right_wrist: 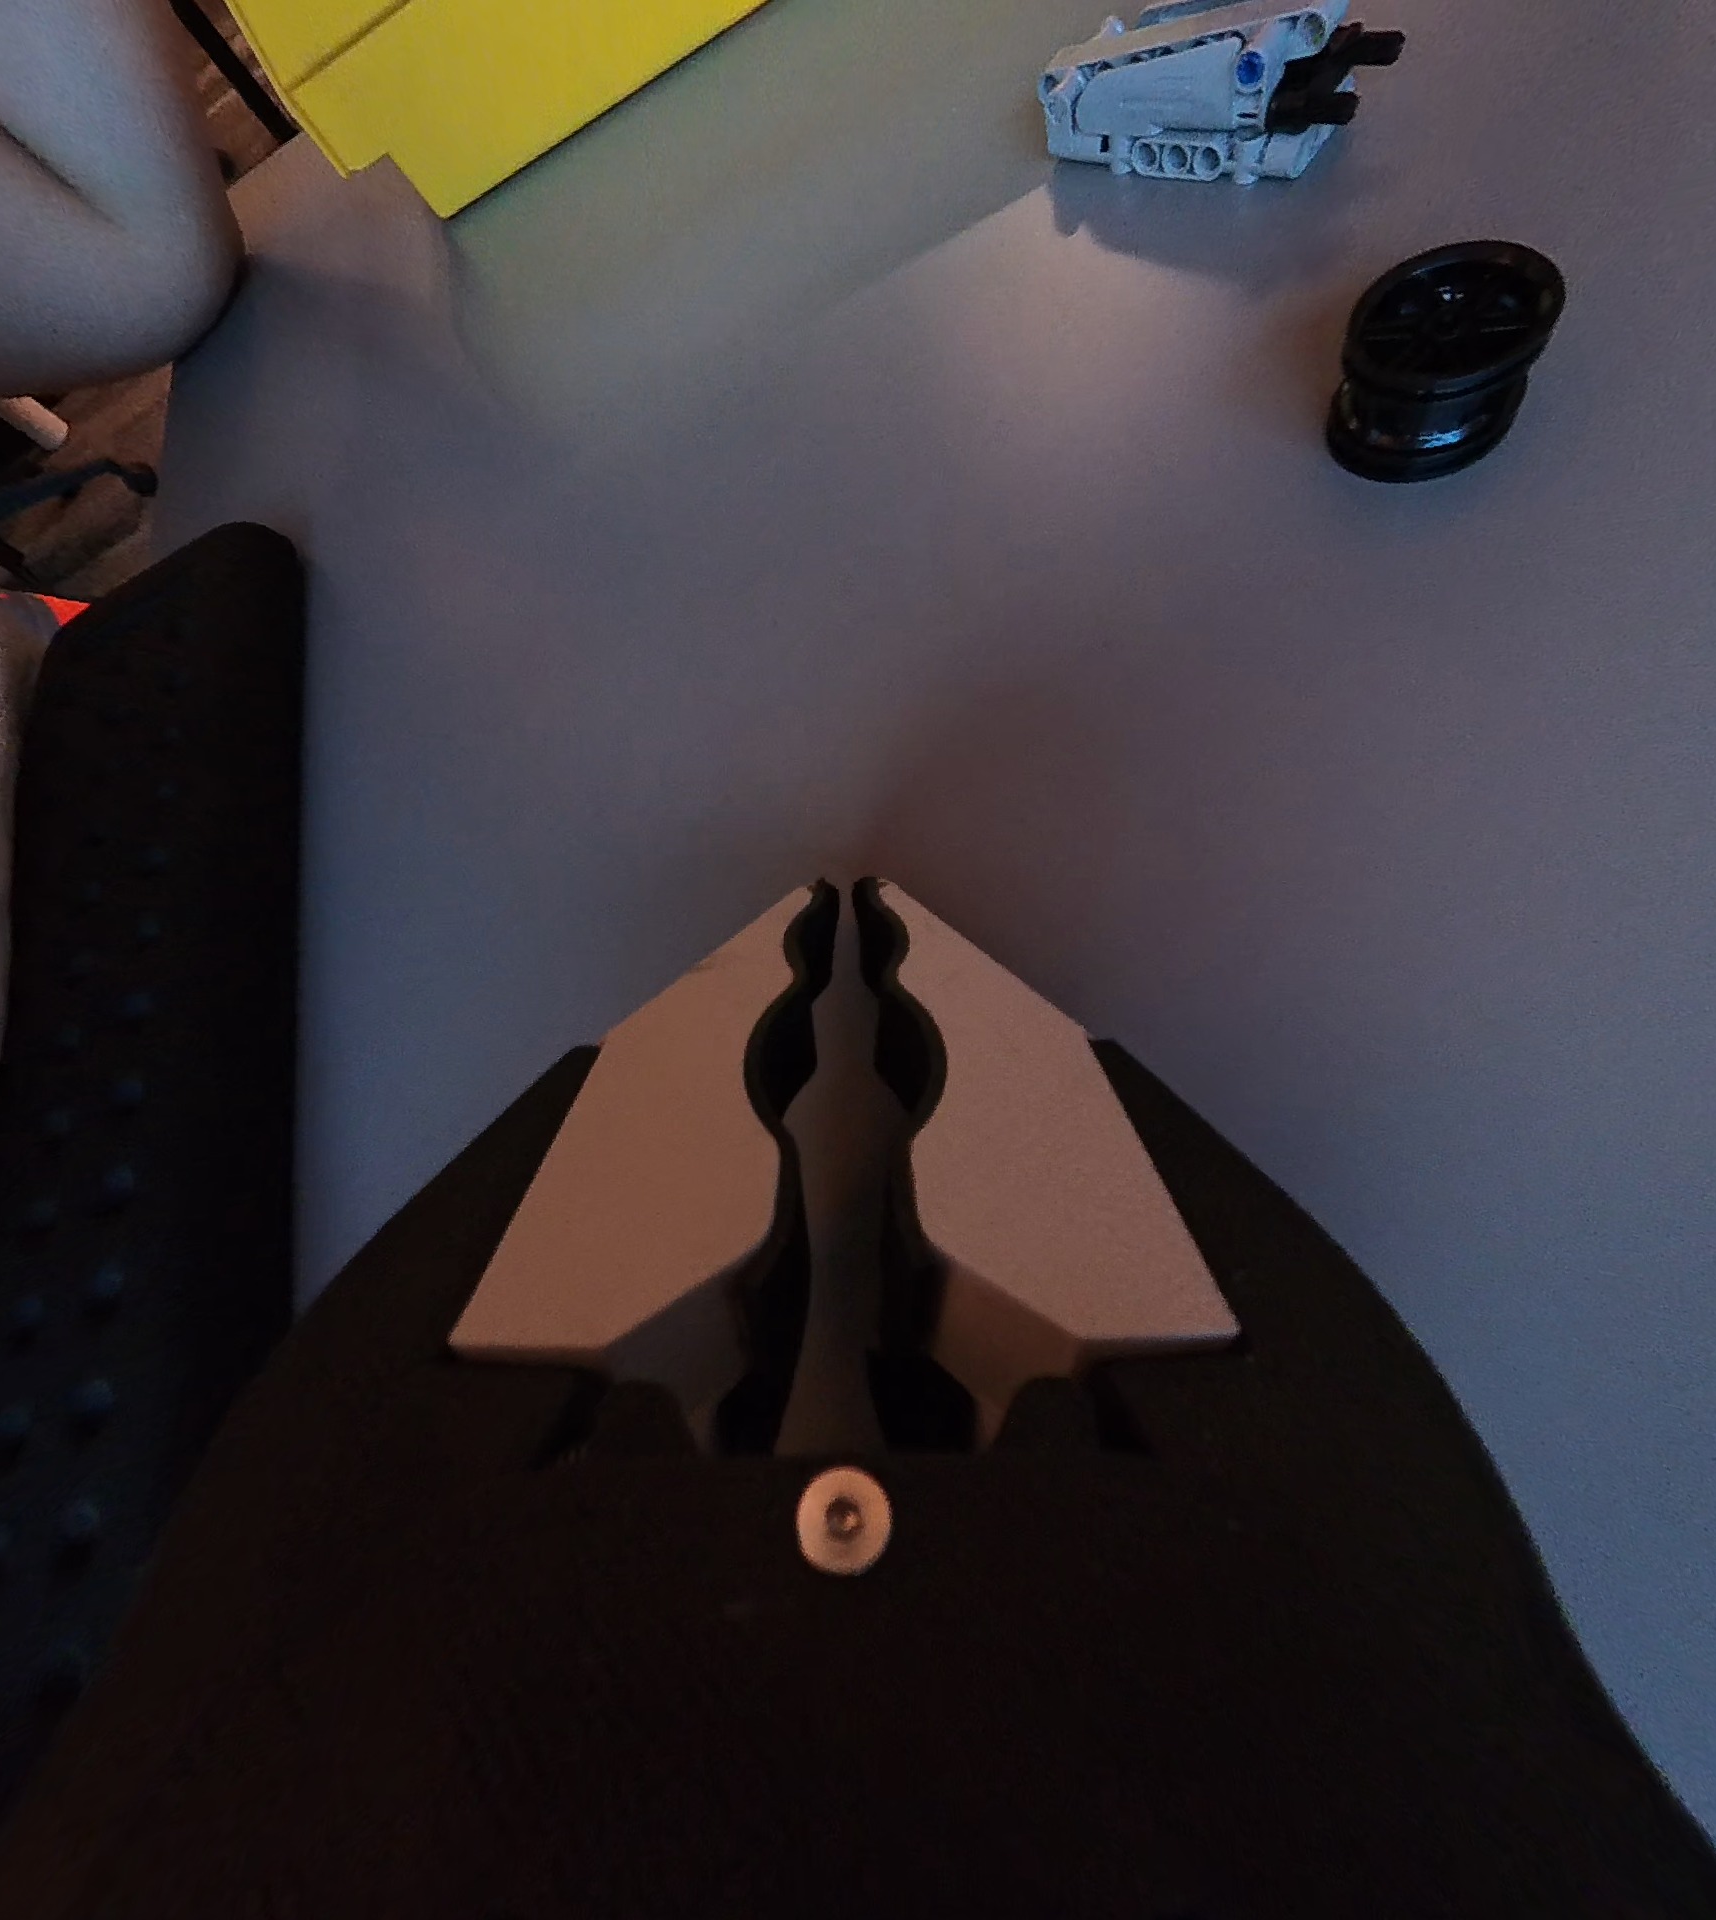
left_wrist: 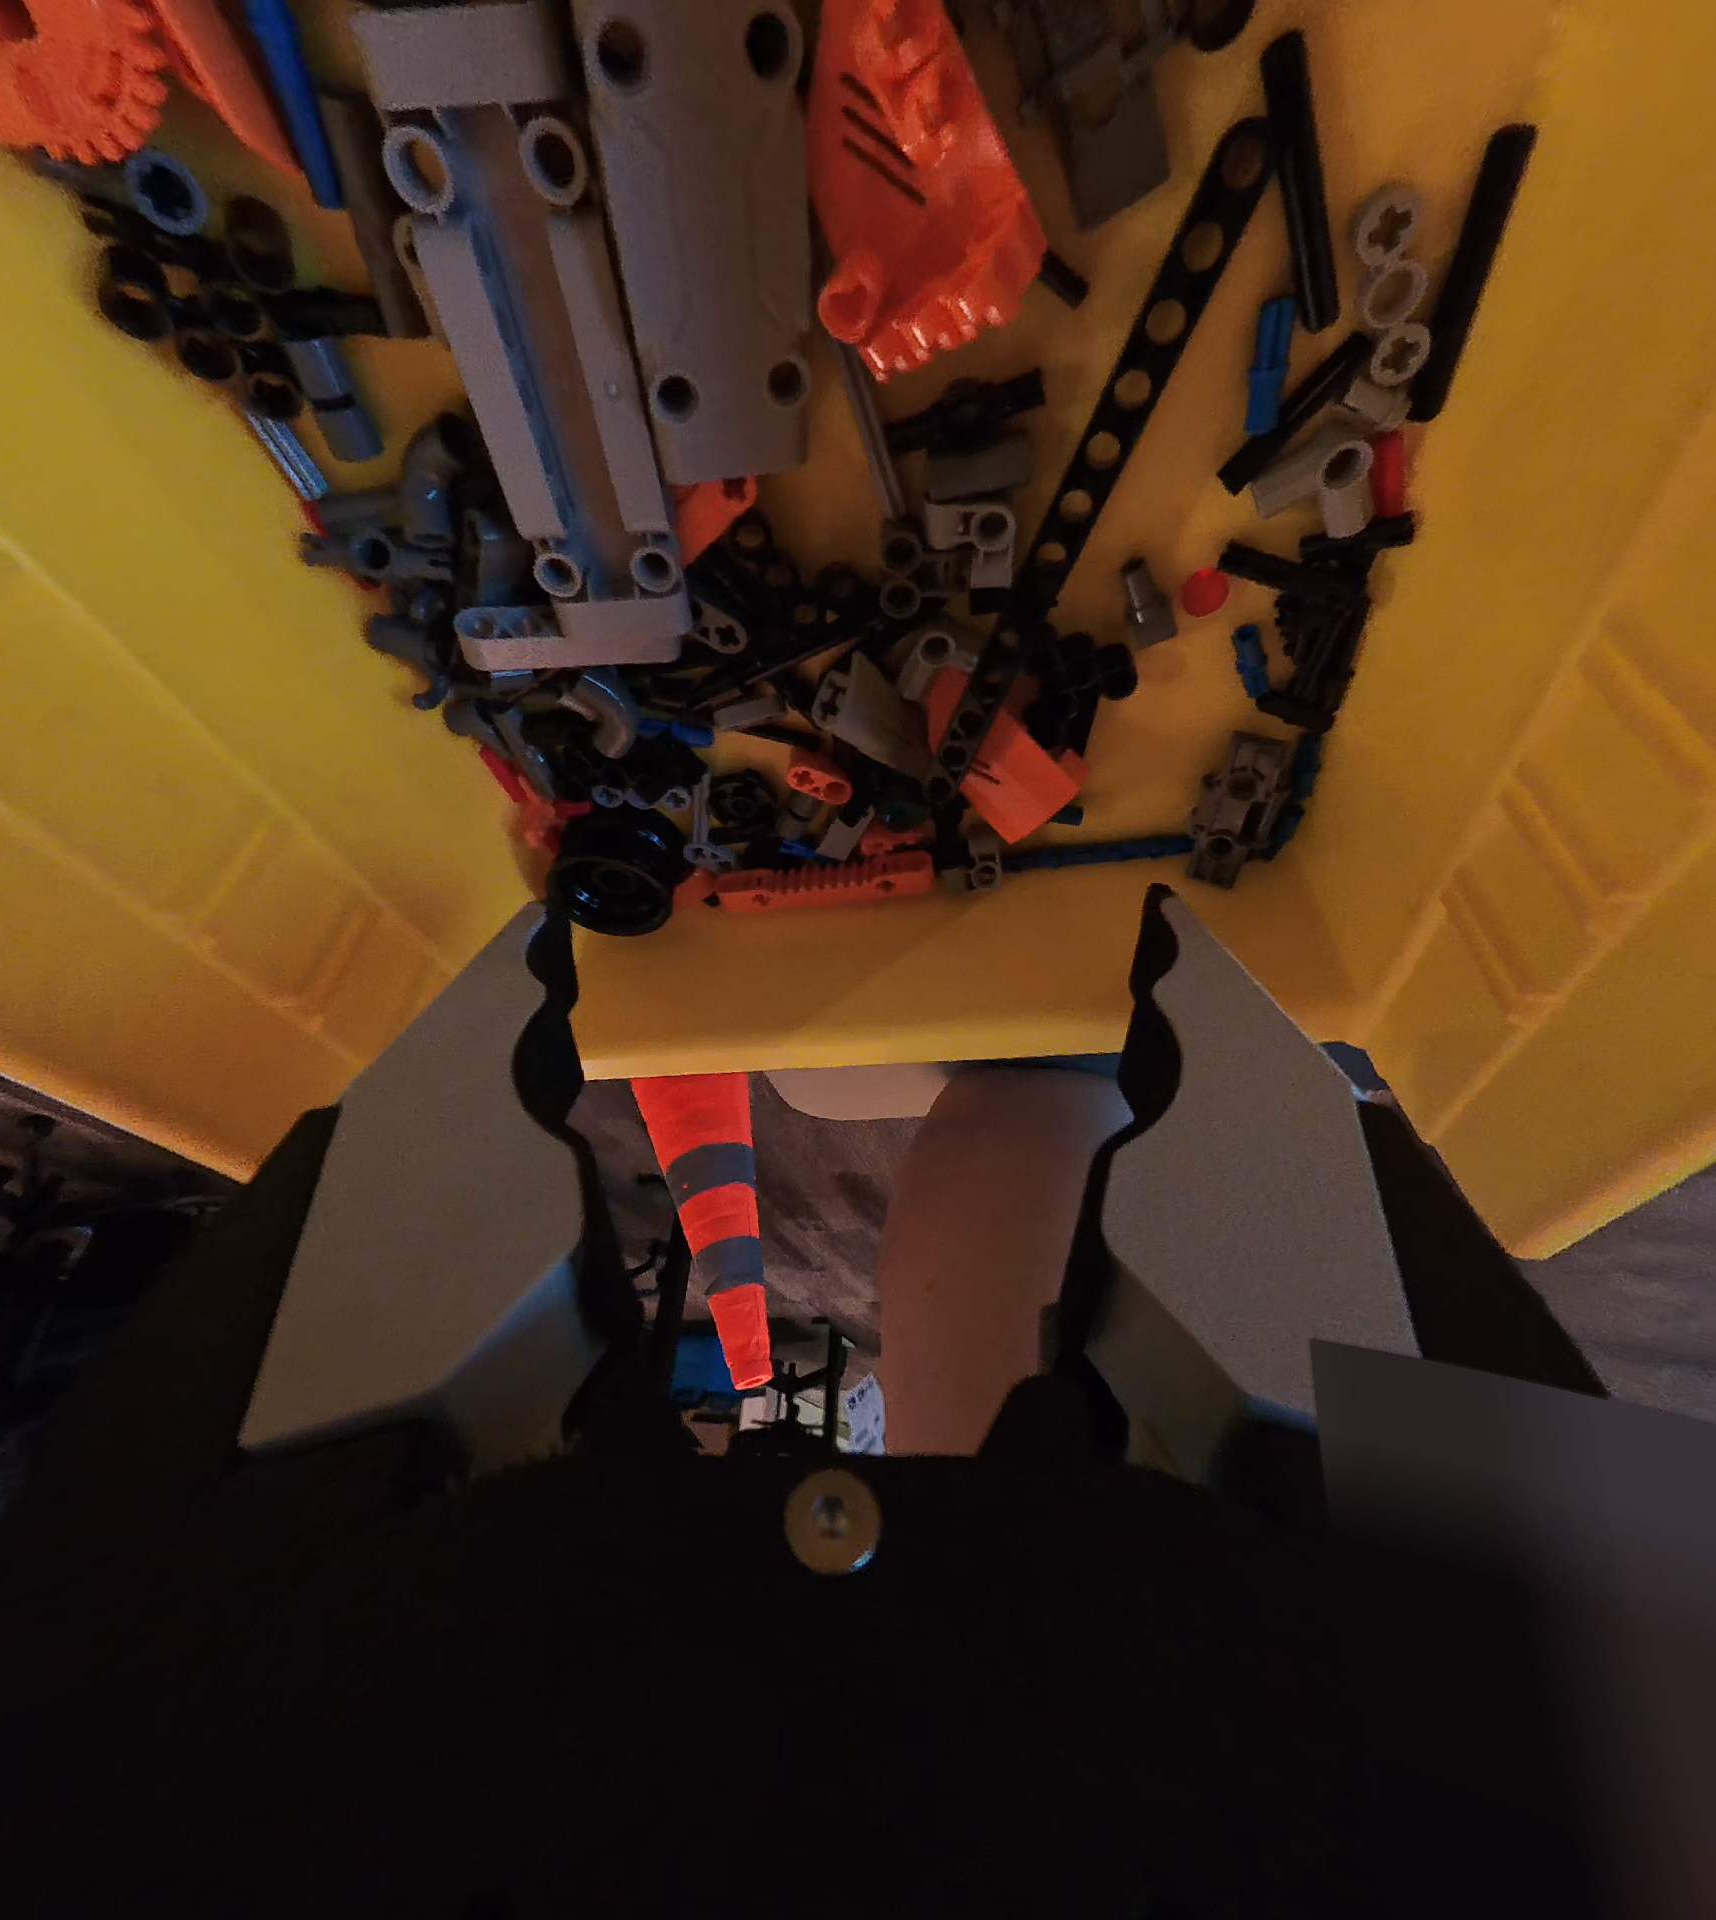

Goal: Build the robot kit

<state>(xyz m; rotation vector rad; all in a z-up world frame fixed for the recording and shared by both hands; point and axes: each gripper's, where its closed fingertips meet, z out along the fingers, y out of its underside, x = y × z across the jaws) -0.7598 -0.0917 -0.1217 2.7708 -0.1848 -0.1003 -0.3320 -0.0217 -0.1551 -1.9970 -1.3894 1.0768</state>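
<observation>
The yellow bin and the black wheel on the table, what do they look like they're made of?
Yellow bin: likely moulded plastic, matte to satin; its walls carry raised ribs. Black wheel: probably hard plastic, glossy; light glints along its rim and spokes. Neither claw touches either one.

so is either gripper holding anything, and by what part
Nothing is held. Left gripper is open over the yellow bin; right gripper is shut on nothing above the table.

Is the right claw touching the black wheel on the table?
Apart. In the right wrist view, the right claw sits low and central, the black wheel far toward the upper right, with bare table between.
</observation>
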